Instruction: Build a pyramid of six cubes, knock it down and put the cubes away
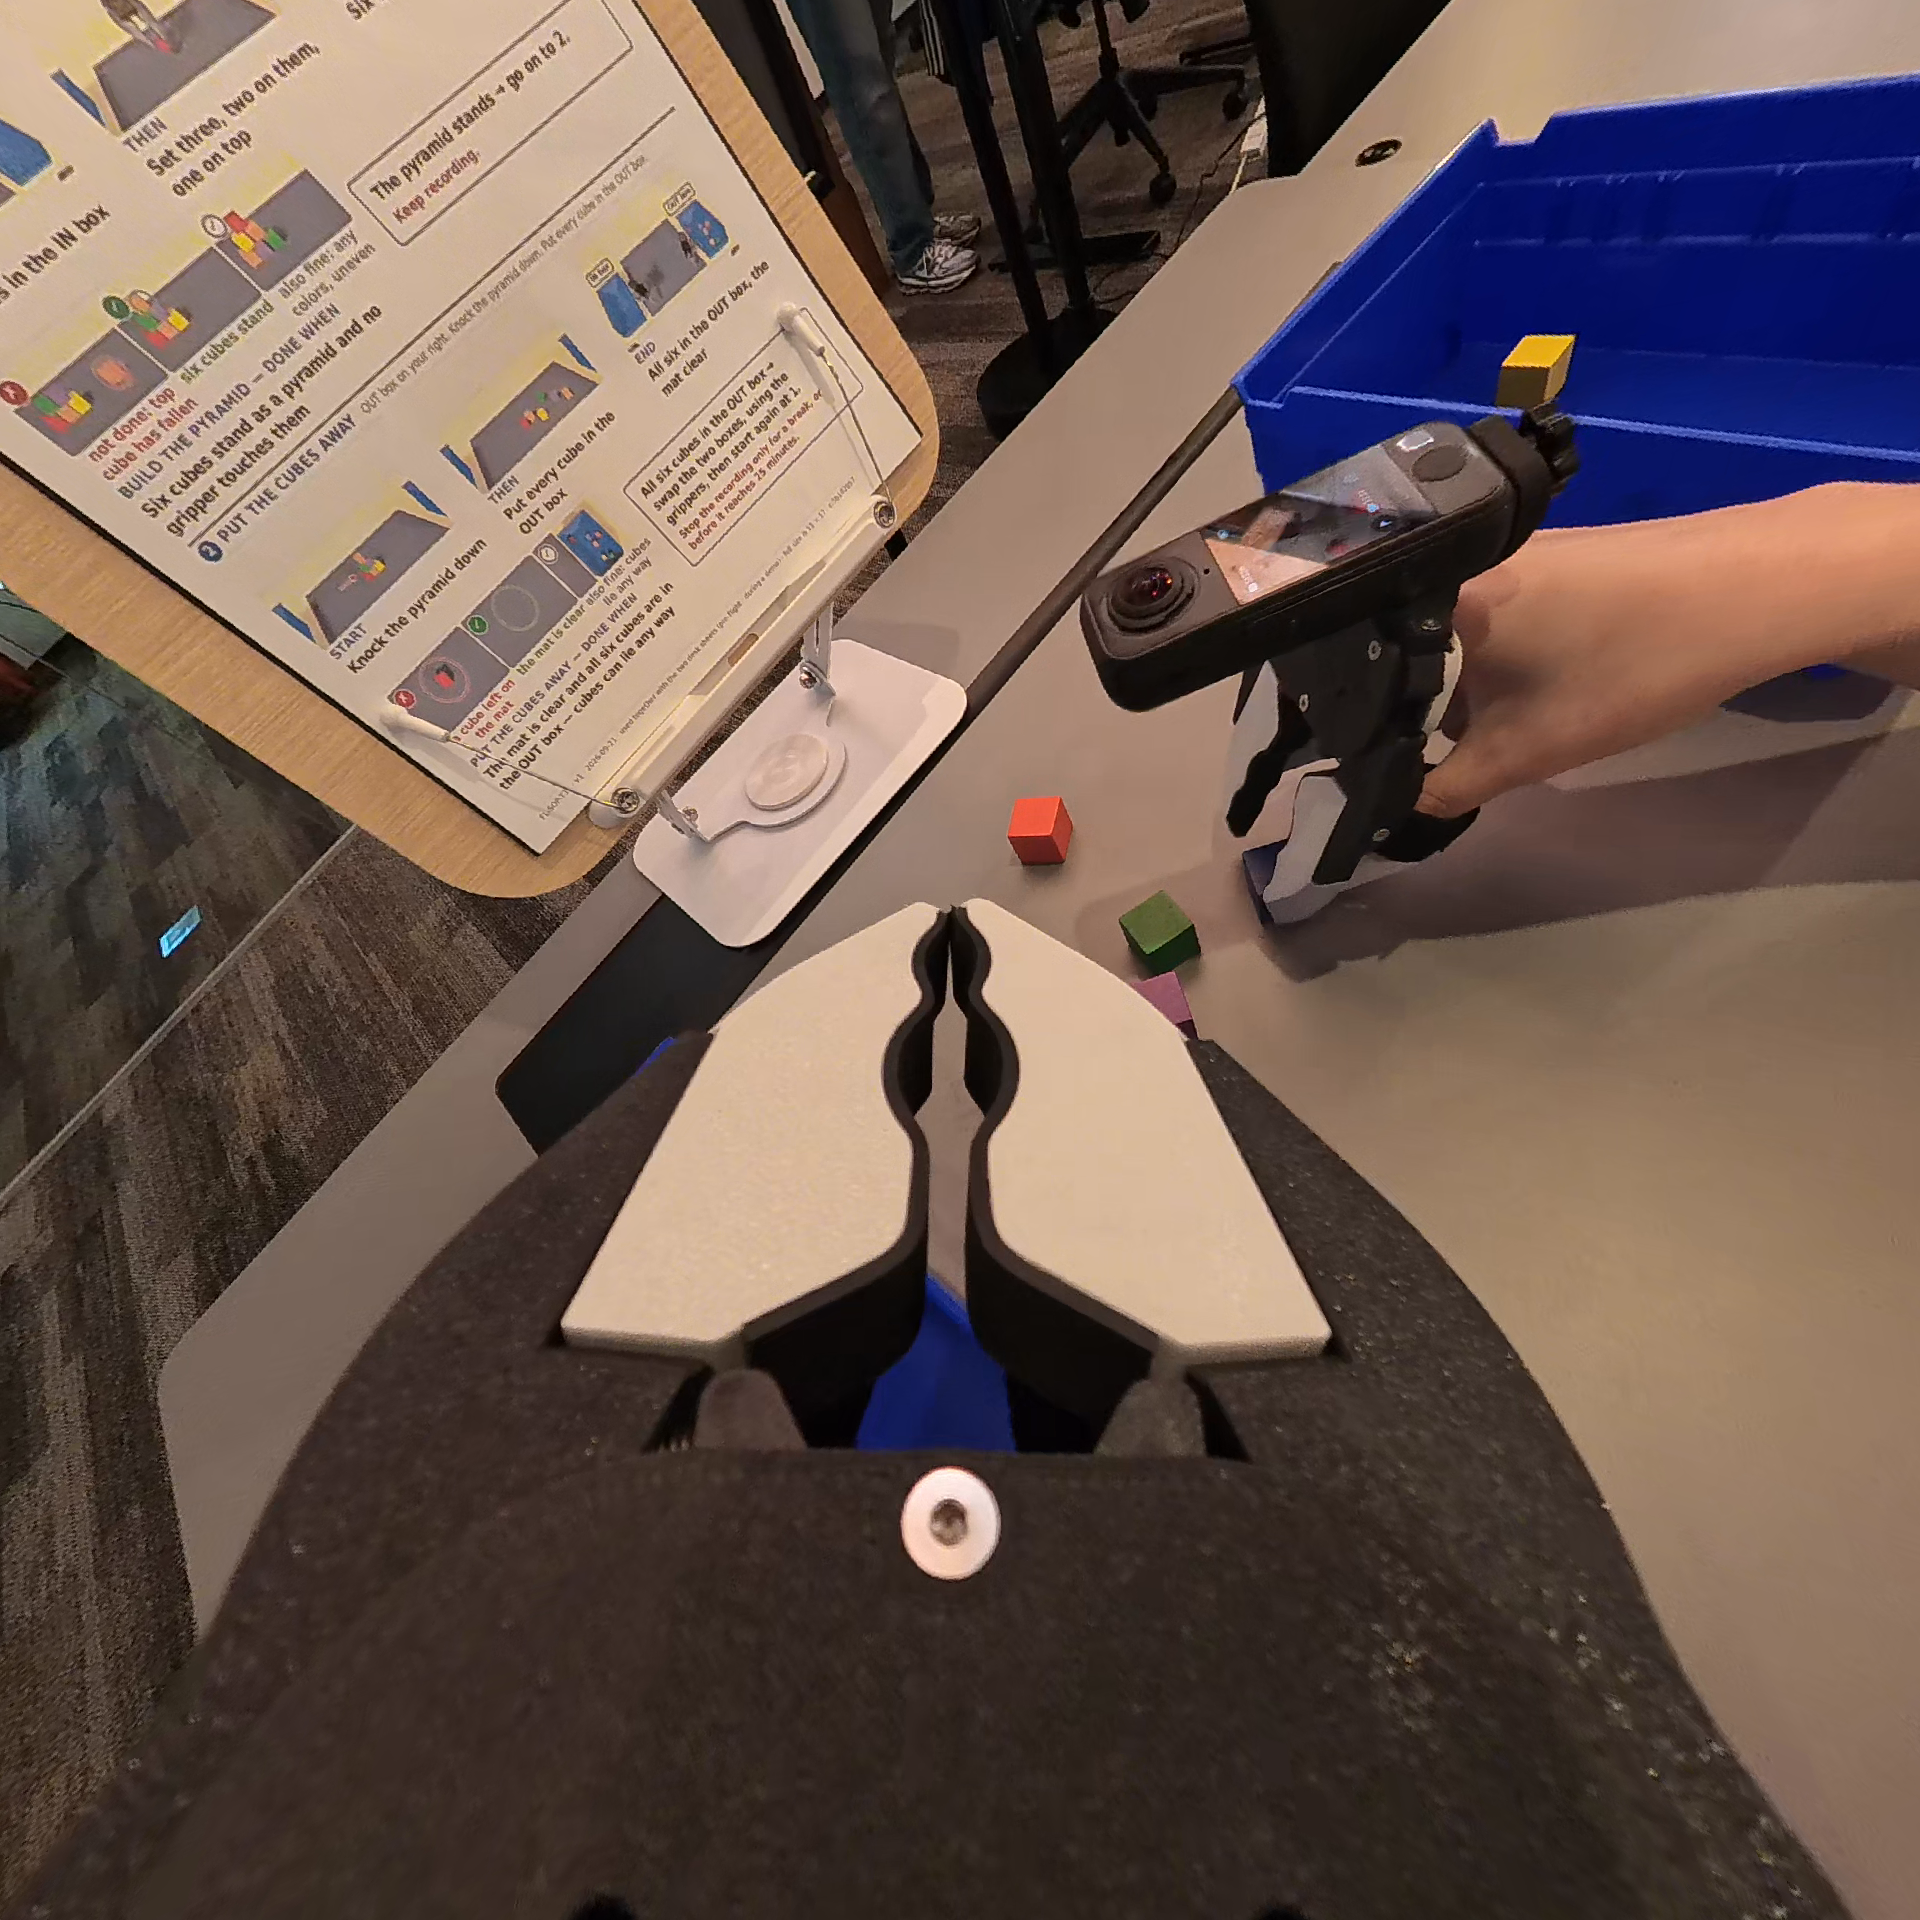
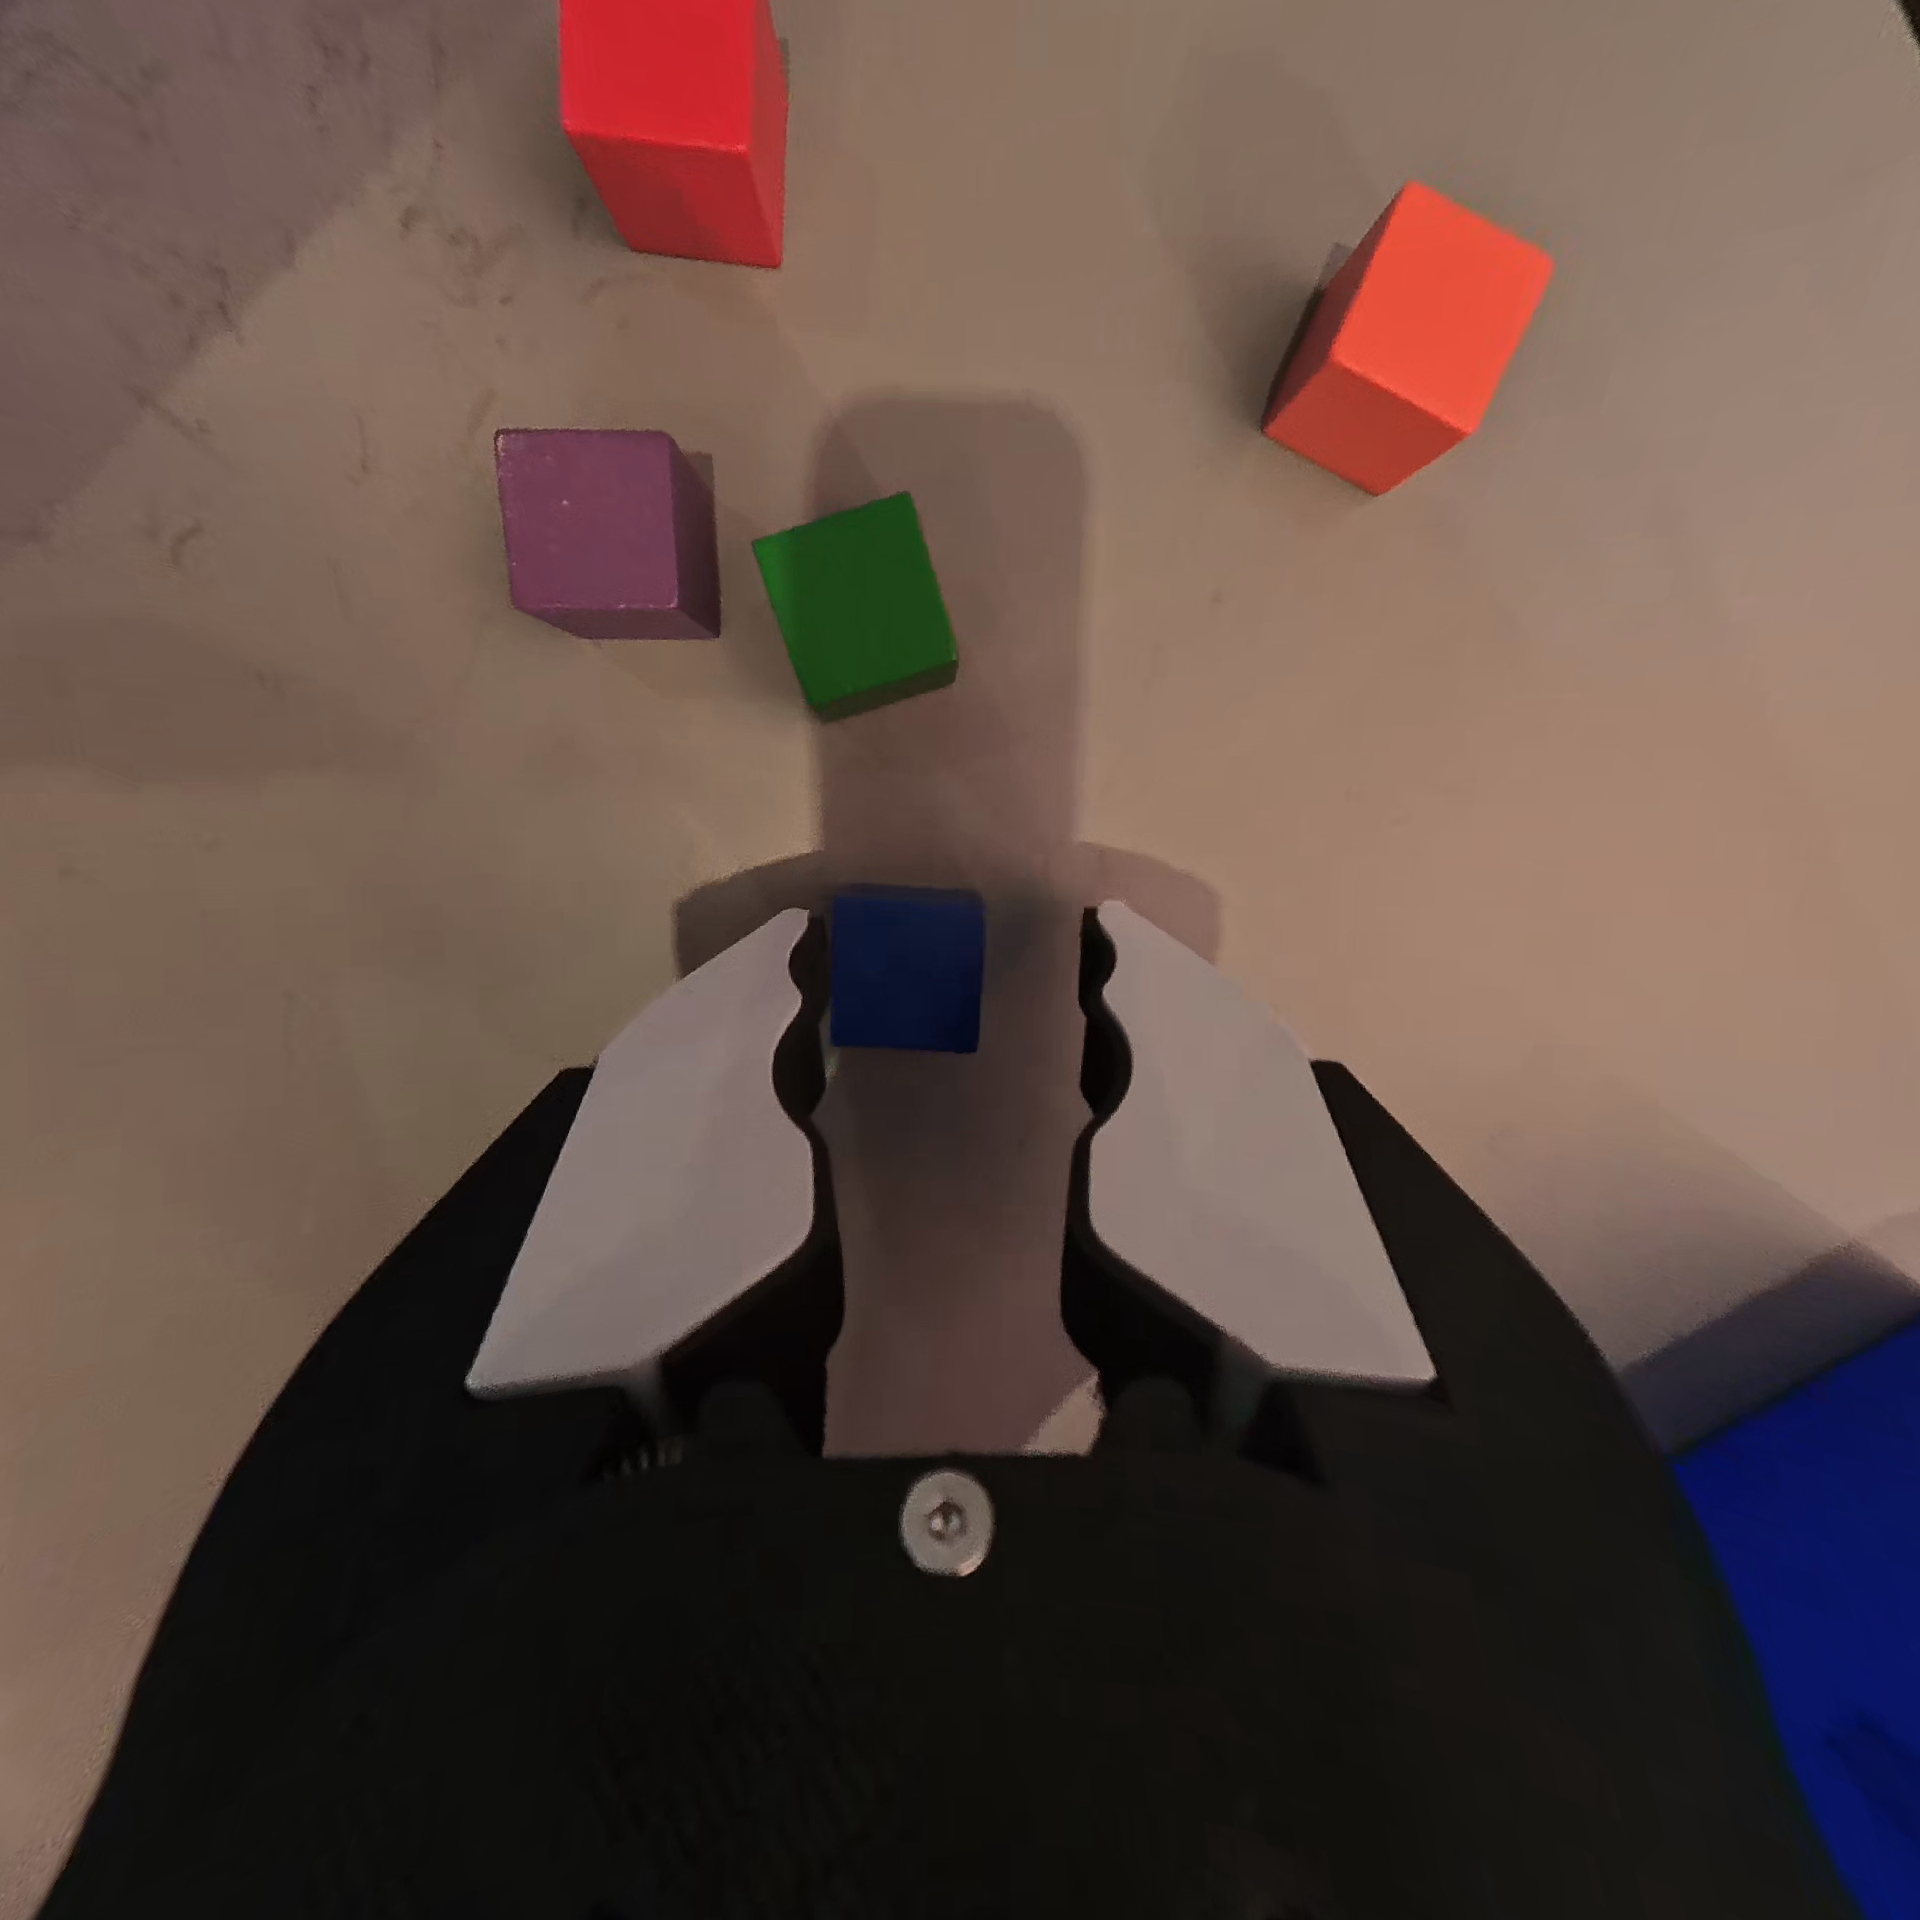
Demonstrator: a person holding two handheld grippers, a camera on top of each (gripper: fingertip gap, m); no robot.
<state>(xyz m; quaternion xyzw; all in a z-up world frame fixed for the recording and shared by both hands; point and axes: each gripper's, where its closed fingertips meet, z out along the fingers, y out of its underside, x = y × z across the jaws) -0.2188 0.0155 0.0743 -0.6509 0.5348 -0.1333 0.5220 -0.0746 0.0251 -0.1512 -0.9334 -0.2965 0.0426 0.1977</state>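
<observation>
My right gripper [image 2: 945, 920] points down at the grey table, open, with a blue cube [image 2: 906, 971] between its fingertips. The cube touches the left finger, and a gap stays on its right. Ahead of it lie a green cube [image 2: 852, 603], a purple cube [image 2: 597, 530], a red cube [image 2: 675, 125] and an orange cube [image 2: 1413, 332]. In the left wrist view my left gripper [image 1: 951, 914] is shut and empty above the table. Beyond it a hand holds the right gripper [image 1: 1288, 873] over the blue cube [image 1: 1259, 873], near the orange [image 1: 1039, 829], green [image 1: 1158, 928] and purple [image 1: 1169, 1000] cubes. A yellow cube [image 1: 1536, 369] shows at the blue bin [image 1: 1683, 260].
An instruction board [image 1: 416, 416] on a white stand [image 1: 810, 769] stands at the table's far left edge, with floor beyond. The blue bin's corner shows in the right wrist view [image 2: 1808, 1558]. Something blue [image 1: 935, 1382] shows below my left gripper's fingers. The grippers' ends are close to 25 cm from one another.
</observation>
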